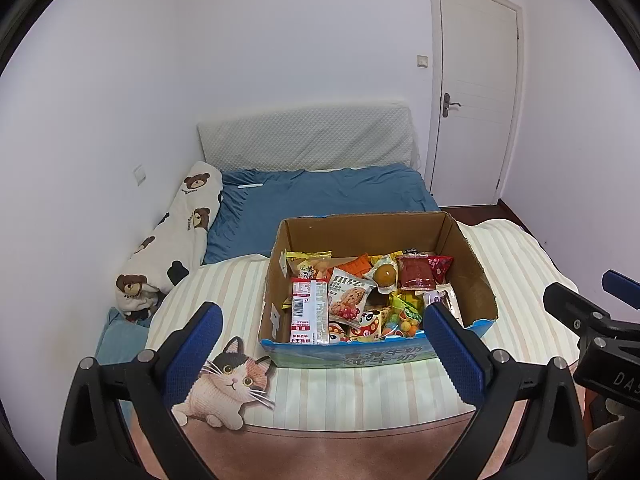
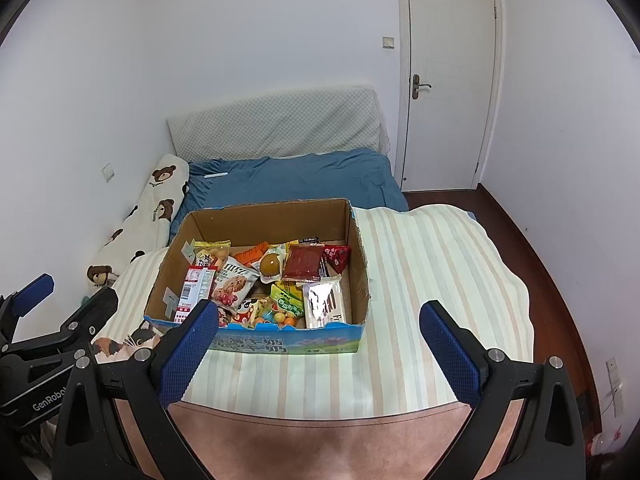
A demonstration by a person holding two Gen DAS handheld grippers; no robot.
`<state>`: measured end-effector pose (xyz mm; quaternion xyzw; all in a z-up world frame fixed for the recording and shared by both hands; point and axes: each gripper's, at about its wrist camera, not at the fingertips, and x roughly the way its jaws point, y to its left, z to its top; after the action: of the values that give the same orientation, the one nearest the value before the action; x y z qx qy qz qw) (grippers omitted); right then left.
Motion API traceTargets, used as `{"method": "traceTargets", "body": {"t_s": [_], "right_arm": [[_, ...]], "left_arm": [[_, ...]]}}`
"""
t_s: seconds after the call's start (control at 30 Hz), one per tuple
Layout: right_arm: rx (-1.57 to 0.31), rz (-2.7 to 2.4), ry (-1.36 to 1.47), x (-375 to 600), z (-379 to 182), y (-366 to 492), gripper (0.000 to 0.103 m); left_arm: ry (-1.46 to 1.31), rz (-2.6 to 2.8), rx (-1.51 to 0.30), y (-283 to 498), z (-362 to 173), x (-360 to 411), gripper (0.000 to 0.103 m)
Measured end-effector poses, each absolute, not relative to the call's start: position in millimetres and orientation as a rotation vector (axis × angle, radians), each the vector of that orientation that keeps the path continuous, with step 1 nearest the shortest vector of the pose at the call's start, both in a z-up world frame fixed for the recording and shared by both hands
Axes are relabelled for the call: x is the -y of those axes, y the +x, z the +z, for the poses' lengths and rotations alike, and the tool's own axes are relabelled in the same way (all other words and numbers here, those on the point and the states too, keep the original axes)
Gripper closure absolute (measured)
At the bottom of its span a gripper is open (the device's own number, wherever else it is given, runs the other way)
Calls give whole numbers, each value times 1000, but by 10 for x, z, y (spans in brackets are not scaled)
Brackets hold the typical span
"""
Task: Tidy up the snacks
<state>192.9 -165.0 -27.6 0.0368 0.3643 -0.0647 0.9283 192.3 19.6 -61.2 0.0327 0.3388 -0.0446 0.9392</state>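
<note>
The cardboard box sits on the striped blanket, and all the snacks in sight lie inside it: none shows on the blanket around the box. They are heaped rather than sorted. A red-and-white carton stands along the box's left wall, a cookie packet leans against it, a dark red packet and a sealed brown egg lie toward the back wall, and a silvery wrapper lies by the right wall.

The left gripper and the right gripper both hang in front of the box's near wall, each with fingers spread wide and nothing between them.

This fits either snacks just gathered into the box or a jumble waiting to be sorted, so which step is in hand cannot be settled.

If a packet is to be taken, I would judge the ones lying on top the safest: come down over the near wall, not through it, and pinch a sealed edge, since foil slips and overlapping packets tend to drag their neighbours. The box looks light, so it may slide on the soft blanket.
</note>
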Motion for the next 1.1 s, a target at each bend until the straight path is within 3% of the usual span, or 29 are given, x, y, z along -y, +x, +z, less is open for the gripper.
{"method": "traceTargets", "body": {"t_s": [1.1], "right_arm": [[-750,-140,88,1671,-283,1906,1]], "left_arm": [[77,-118,-703,1927,-598,-218,0]]}}
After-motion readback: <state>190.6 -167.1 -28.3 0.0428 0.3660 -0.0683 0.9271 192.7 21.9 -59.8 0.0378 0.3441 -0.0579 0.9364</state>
